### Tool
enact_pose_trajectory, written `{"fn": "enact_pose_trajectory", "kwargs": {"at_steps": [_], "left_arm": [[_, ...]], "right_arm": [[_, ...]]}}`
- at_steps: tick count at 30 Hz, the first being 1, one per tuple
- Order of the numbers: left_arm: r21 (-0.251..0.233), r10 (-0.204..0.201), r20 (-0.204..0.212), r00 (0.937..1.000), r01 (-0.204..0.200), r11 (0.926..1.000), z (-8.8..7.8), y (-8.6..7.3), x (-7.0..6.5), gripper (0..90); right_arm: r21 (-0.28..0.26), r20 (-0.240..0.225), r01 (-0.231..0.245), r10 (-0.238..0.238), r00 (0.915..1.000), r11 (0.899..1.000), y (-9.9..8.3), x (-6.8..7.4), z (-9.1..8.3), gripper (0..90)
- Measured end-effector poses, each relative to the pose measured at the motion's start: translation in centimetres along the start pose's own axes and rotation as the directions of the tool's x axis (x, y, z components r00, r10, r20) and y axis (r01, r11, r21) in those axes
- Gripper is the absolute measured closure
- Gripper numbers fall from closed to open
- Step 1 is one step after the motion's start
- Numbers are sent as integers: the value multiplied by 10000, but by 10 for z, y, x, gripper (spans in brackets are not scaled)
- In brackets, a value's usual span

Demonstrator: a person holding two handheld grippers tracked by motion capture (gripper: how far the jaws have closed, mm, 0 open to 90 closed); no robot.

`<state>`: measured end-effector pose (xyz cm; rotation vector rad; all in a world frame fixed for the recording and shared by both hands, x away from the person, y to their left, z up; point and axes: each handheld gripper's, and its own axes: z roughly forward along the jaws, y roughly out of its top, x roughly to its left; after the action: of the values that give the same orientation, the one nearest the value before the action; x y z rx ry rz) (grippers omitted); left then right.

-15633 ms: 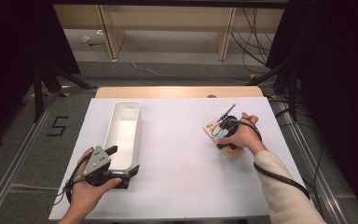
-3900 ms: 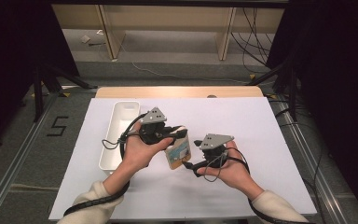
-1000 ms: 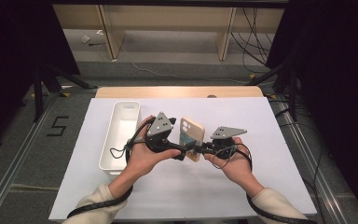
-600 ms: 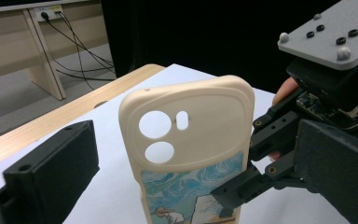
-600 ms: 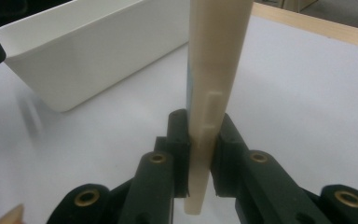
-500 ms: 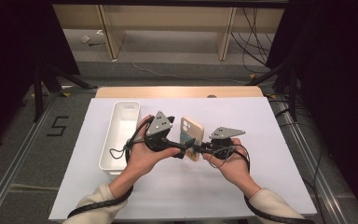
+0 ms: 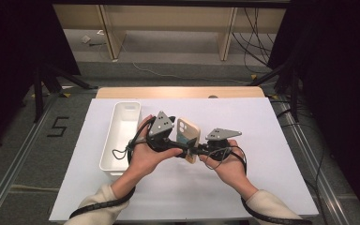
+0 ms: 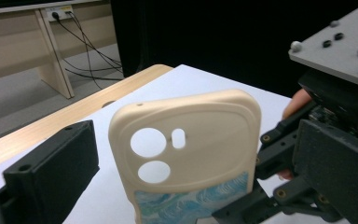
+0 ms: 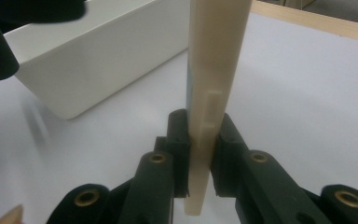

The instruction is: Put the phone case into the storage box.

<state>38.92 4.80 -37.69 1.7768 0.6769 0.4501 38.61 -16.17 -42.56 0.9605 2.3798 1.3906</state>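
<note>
Both grippers (image 7: 187, 149) meet at upright phone case (image 7: 188, 138)

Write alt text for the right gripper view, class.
The right claw is shut on the thin edge of a cream phone case held upright. Behind it, a white bin stands on the white table.

phone case (image 8: 191, 140): cream, with a blue-and-white wave pattern on the lower part
bin (image 7: 121, 136): plain white
table (image 7: 262, 140): white top, light wood edge at the far side
right gripper (image 9: 199, 154): black jaws, brass-coloured screws
left gripper (image 7: 168, 143): black, grey plate
</note>
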Motion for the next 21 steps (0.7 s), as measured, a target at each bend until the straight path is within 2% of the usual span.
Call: {"fn": "enact_pose_trajectory", "kwargs": {"at_steps": [21], "left_arm": [[72,182,-333,9993,-180,9998,11,0,0,0]], "right_arm": [[-49,-69,36,-36,10000,10000,2,5,0,804]]}}
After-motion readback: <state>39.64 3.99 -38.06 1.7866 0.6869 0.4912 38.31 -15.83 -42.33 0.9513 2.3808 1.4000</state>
